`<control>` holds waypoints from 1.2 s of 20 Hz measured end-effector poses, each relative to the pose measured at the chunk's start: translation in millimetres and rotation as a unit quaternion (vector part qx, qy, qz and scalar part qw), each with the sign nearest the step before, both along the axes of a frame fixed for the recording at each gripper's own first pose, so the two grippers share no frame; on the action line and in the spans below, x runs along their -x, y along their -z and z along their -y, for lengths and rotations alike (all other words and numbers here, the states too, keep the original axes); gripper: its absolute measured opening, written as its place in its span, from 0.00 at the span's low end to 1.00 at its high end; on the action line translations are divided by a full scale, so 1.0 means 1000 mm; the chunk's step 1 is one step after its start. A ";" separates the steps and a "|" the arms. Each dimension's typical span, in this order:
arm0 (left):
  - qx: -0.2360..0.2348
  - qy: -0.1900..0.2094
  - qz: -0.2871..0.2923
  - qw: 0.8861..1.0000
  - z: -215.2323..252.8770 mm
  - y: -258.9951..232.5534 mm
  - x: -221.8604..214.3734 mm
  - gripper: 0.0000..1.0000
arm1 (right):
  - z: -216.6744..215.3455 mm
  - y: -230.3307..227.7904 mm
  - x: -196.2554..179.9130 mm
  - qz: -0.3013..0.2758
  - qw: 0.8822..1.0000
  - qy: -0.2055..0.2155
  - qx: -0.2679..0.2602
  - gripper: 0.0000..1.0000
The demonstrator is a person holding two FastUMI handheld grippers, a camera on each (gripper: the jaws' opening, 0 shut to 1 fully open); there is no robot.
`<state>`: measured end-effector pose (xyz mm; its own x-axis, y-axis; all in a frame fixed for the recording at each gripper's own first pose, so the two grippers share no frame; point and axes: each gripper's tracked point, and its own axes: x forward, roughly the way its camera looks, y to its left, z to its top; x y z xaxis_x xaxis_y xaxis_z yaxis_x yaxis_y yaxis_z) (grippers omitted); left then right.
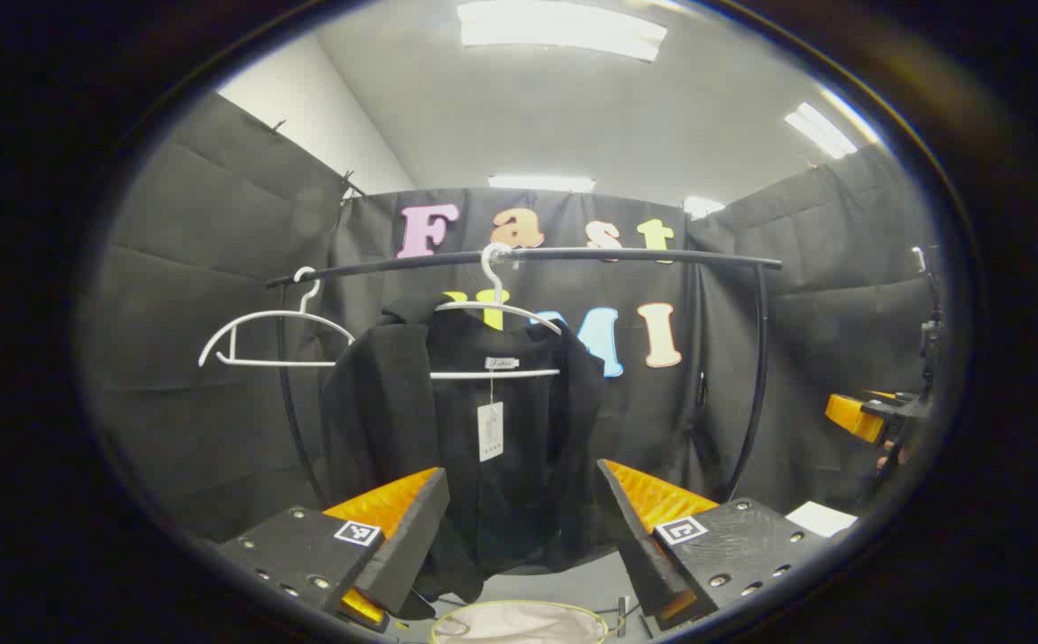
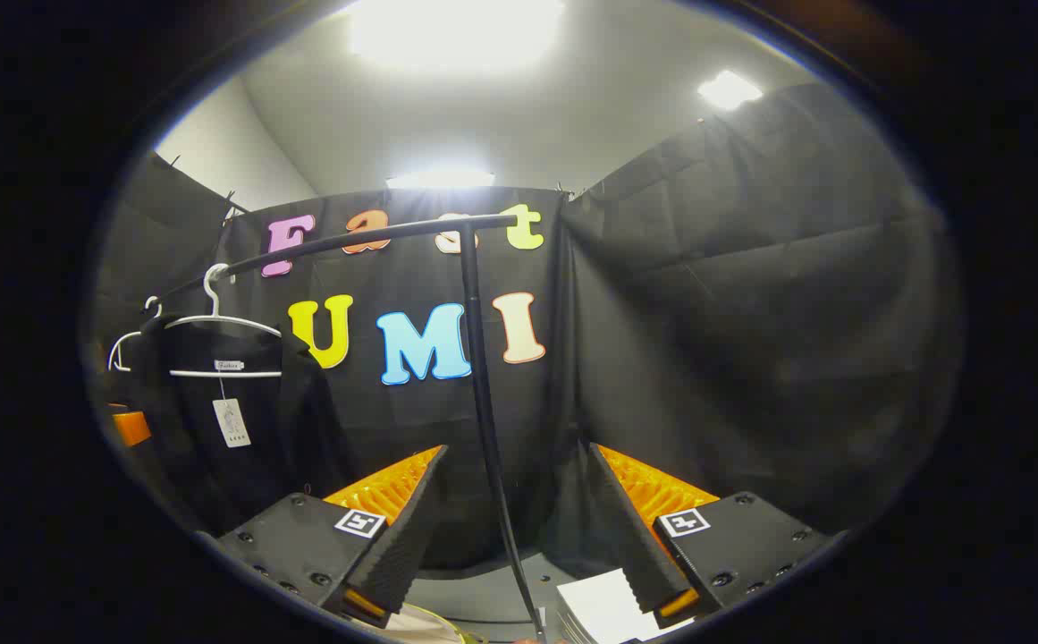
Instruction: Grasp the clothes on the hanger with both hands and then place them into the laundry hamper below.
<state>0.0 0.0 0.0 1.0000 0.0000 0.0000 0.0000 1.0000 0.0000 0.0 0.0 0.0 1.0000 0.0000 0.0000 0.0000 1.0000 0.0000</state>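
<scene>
**We are lined up in front of the black top, with nothing grabbed yet**

The biggest thing here is the clothes rack (image 1: 519,257). Its dark bar runs across the left gripper view from 9 o'clock to 3 o'clock, high enough that clothes can hang free. In the right gripper view one of its legs runs down through the middle.

Next is the black top (image 1: 465,438). It hangs on a white hanger (image 1: 496,309), whose hook goes over the bar at about 12 o'clock, and that keeps the top spread flat and easy to reach. It is straight ahead in the left gripper view and off at 9 o'clock in the right gripper view.

Our left gripper (image 1: 523,523) has its fingers spread wide, one on each side of the top's lower part, holding nothing. We think it is aimed that way so it can close on the cloth. Our right gripper (image 2: 514,528) is spread wide too and holds nothing. It points at the rack leg, so we think it must turn toward 9 o'clock first.

The laundry hamper (image 1: 519,620) peeks in at 6 o'clock, right under the top, so the top can go straight down into it.

An empty hanger (image 1: 273,340) hangs at 9 o'clock.

A paper tag (image 1: 490,431) hangs on a string from the top's neck. It and the small neck label have marks on them, but these are too small for us to read.
</scene>
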 end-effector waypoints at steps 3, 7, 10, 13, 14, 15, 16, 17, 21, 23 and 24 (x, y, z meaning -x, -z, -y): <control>0.007 0.005 -0.003 1.000 0.003 0.005 -0.003 0.95 | -0.005 0.001 0.005 0.001 1.000 -0.010 0.008 0.92; 0.008 0.008 -0.001 1.000 0.003 0.006 0.001 0.95 | -0.007 0.001 0.007 0.007 1.000 -0.015 0.007 0.92; 0.006 0.005 -0.001 1.000 -0.002 0.006 0.005 0.95 | -0.010 0.003 0.007 0.002 1.000 -0.014 0.001 0.92; 0.007 0.000 0.001 1.000 -0.009 0.004 0.008 0.95 | -0.015 0.004 0.008 -0.002 1.000 -0.018 0.000 0.92; 0.005 -0.002 0.001 1.000 -0.011 0.005 0.007 0.95 | -0.018 0.005 0.009 -0.003 1.000 -0.020 0.000 0.95; 0.005 -0.004 0.000 1.000 -0.013 0.006 0.007 0.95 | -0.020 0.006 0.009 -0.005 1.000 -0.022 0.001 0.95; 0.005 -0.006 -0.001 1.000 -0.014 0.008 0.005 0.95 | -0.022 0.006 0.010 -0.007 1.000 -0.025 0.001 0.92; 0.009 -0.008 -0.001 1.000 -0.016 0.008 0.006 0.95 | -0.025 0.008 0.010 -0.009 1.000 -0.029 0.001 0.95; 0.011 -0.009 0.005 1.000 -0.021 0.000 0.007 0.95 | -0.036 0.002 0.007 -0.005 0.999 -0.037 -0.004 0.92; 0.000 -0.017 0.012 1.000 -0.030 -0.009 0.012 0.95 | -0.050 -0.004 0.004 -0.002 0.999 -0.048 -0.011 0.92; -0.002 -0.022 0.015 1.000 -0.034 -0.013 0.015 0.95 | -0.059 -0.007 0.003 0.000 0.998 -0.057 -0.011 0.95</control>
<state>-14.6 34.0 13.0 0.9986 0.0432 0.0298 -0.0434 0.9991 0.0042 -2.6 58.9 6.7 0.9936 0.1129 0.0015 -0.1129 0.9934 0.0219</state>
